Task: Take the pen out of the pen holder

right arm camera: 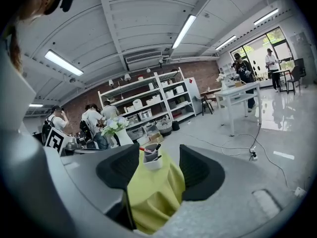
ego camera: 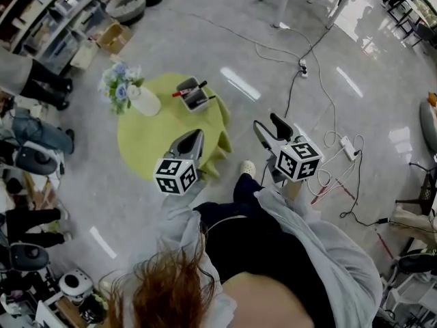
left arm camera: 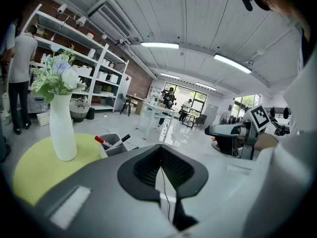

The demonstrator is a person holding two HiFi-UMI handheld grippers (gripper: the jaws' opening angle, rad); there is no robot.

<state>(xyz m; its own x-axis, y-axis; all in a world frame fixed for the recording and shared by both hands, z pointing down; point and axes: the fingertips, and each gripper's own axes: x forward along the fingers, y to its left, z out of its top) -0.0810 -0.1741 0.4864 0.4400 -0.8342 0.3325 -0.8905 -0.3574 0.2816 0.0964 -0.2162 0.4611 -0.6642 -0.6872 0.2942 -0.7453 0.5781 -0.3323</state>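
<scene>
Plainly, both grippers hung short of the pens. The grey pen holder stood above centre in the head view, on the round table with its yellow-green cloth, just right of a white vase of flowers. At least 2 pens leaned out of it: a red-capped pen to the left and a black-capped pen to the upper right. The left gripper sat over the table's near edge, jaws pressed together on nothing. The right gripper hung right of the table, jaws wide and empty. A pen looked light, stiff and smooth, so apt to slip. The best hold seemed the free upper shaft, just below the cap.
</scene>
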